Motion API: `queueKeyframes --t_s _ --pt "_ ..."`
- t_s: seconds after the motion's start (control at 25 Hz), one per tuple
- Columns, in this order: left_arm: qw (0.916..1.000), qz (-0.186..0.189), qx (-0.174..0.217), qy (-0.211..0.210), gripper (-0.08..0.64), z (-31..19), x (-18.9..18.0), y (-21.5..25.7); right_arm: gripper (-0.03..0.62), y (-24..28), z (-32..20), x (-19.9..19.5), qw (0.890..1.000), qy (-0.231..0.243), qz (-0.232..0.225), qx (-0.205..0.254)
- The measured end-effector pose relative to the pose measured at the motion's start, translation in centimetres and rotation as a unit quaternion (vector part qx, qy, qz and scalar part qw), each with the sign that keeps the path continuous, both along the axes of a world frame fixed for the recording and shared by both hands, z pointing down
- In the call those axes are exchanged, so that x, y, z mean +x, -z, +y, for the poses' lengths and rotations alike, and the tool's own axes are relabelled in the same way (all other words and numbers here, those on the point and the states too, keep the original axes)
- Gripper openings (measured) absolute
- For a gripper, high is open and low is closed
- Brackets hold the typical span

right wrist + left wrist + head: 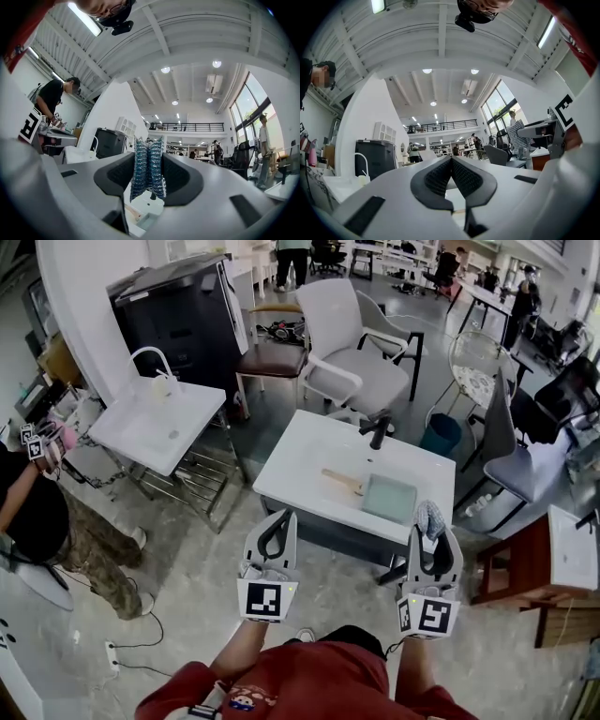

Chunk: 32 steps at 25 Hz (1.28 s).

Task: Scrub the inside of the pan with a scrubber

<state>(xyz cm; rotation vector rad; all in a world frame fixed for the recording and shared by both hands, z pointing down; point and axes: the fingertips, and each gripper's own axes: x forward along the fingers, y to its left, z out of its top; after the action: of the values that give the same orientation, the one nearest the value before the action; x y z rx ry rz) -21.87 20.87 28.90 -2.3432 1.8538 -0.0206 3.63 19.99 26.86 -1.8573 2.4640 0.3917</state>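
A square pan [389,499] lies flat on the white counter [300,460] near its front right corner, pale green floor facing up. Its long axis runs along the front edge, and the wooden handle [341,481] points left. The right tongs [431,532] clamp a blue scrubber [148,171] above the front edge. The left tongs [451,161] are closed on nothing.

Both arms reached forward, side by side, red sleeves [281,688] pushed back from the forearms [240,652]. The left claw [277,524] pointed ahead with its jaws pressed together, nothing between them. The right claw [430,531] sat level with it, jaws clamped on the scrubber [147,174], squeezing it from both sides.
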Motion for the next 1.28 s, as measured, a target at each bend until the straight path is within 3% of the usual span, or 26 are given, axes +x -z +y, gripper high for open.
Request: queueKeyframes --t_s 0.48,1.28 --pt "0.9997 0.001 -0.019 -0.015 0.014 -7.4 2.1 -2.3 0.184 -3.5 -7.2 1.7 1.0 -0.006 -0.002 -0.03" --pt "0.9984 -0.006 -0.012 -0.054 0.014 -26.5 17.7 -0.7 0.184 -2.9 -25.0 17.2 0.999 -0.044 -0.005 -0.025"
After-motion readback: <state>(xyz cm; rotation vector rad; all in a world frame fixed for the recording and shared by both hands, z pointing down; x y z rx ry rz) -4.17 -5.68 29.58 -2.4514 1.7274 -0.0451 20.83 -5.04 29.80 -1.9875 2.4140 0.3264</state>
